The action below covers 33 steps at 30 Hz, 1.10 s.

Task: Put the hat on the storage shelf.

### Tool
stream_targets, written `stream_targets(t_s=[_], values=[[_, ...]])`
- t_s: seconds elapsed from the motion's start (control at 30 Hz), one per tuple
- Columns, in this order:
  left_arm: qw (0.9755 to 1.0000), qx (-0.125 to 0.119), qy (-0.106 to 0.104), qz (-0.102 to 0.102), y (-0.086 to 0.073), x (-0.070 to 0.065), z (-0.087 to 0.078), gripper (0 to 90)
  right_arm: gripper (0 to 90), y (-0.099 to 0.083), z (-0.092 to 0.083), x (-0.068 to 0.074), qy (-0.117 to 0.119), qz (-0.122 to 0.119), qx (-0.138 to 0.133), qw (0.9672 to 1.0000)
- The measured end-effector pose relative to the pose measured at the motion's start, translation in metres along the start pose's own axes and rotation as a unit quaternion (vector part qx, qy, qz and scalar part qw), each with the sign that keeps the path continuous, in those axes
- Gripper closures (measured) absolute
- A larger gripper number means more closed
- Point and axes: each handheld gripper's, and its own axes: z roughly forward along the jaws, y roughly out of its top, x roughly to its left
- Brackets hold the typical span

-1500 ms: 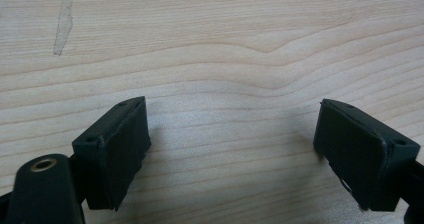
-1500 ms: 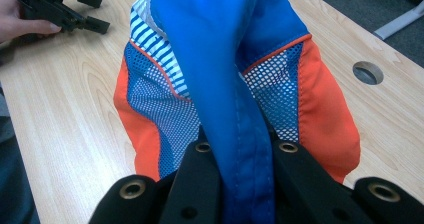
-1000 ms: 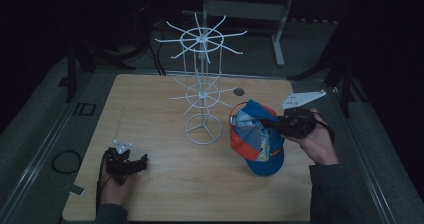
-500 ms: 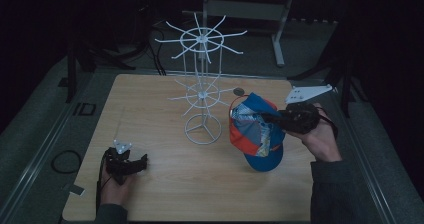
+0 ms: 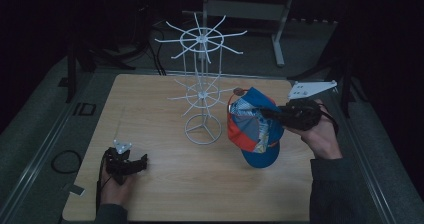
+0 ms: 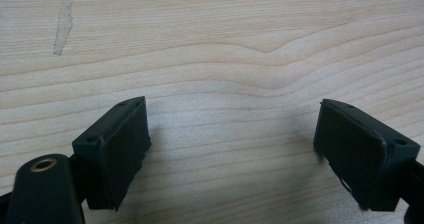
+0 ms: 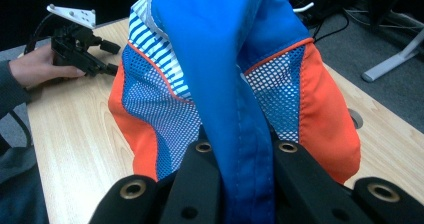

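The right gripper (image 5: 270, 113) pinches a blue, orange and striped mesh cap (image 5: 252, 129) beside the wire rack (image 5: 202, 91), brim hanging toward the surface (image 5: 165, 184). The left gripper (image 5: 142, 161) rests spread.

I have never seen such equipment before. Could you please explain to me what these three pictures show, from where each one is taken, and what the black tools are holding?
A person sits at a wooden table and holds a hand-operated gripper in each hand; there is no robot arm. The high view looks down from above the person's side. The other two pictures come from small cameras riding on the grippers, looking along their black jaws.

The left gripper rests low over bare wood, jaws wide apart and empty. The right gripper is closed on the blue fabric of a blue and orange cap, which it holds above the table. Beside the cap stands a white wire rack with spokes on two levels, nothing hanging on them.
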Motion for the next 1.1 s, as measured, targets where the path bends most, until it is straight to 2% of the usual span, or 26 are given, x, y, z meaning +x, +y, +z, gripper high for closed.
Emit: stream_targets(t_s=[0.73, 1.1], values=[[1.0, 0.0, 0.0, 0.0, 0.0, 0.0, 0.0, 15.0, 87.8, 0.012, -0.012, 0.004, 0.014, -0.003, -0.035, 0.9993], [1.0, 0.0, 0.0, -0.001, 0.0, 0.0, 0.0, 15.0, 87.8, 0.018, -0.018, 0.001, 0.013, -0.001, -0.049, 0.9987]])
